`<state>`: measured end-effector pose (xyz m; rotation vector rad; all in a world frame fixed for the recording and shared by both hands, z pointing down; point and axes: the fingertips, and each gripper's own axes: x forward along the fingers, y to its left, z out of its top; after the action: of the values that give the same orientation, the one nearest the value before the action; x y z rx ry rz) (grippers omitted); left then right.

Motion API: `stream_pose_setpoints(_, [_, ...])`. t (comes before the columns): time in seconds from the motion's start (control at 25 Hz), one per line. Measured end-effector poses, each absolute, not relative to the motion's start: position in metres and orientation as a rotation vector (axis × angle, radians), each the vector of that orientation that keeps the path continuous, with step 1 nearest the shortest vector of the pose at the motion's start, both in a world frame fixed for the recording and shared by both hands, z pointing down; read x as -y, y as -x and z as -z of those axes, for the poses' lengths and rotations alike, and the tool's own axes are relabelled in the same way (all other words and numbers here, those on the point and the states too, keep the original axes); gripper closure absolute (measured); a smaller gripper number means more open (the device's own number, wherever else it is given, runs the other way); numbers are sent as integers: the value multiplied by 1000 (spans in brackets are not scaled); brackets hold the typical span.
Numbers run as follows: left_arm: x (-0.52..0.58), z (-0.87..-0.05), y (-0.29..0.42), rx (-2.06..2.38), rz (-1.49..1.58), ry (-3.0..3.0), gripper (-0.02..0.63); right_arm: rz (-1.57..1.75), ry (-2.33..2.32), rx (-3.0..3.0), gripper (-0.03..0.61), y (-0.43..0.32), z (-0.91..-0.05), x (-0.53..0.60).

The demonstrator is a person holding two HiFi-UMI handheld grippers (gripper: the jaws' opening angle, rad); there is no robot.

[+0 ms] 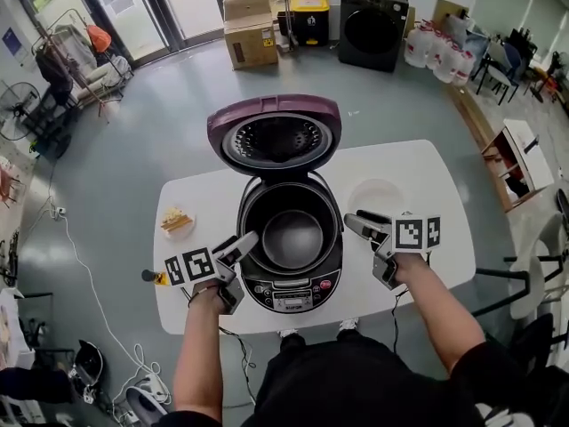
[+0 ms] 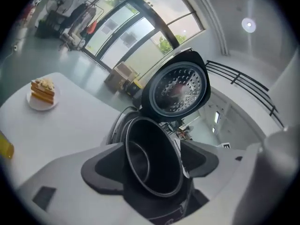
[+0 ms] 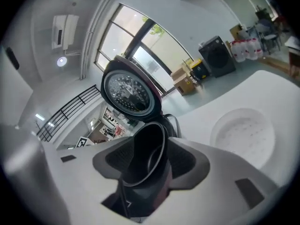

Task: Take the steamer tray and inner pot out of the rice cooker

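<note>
Resting beside left tool [image 1: 244,272]: inner pot [image 1: 293,238]

The rice cooker [image 1: 289,287] is set in the middle of the worktop [image 1: 427,176], near its front edge. The inner pot [image 1: 292,237] is sat inside it, and the lid [image 1: 274,134] is stood up behind. The steamer tray [image 1: 375,197] is laid just right of the cooker, and the cake [image 1: 176,221] is placed to its left. The left hand-held gripper [image 1: 244,271] is held at the cooker's front left, the right hand-held gripper [image 1: 366,249] at its right.
</note>
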<state>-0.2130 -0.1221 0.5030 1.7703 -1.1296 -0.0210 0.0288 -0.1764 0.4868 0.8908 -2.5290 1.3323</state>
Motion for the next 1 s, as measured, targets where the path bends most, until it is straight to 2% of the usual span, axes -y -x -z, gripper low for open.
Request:
stream_pose_setpoints(0.08, [121,-504,212,1109,5,-1787,216,-1380,-855,2505,339,-24,-495,177])
stream_pose_setpoints(0.28, [124,-499,196,1029,10,-1819,210,-1556,-693,2472,337,-4,-504,169])
stream_pose_setpoints(0.6, [130,-505,202,983,49,-1768,241,-1782,-647,2373,331,6,-524,170])
stream_pose_setpoints(1.0, [135,-513,208,967,108,-1724,241,-1947,-628,2327,333,7,-523,178])
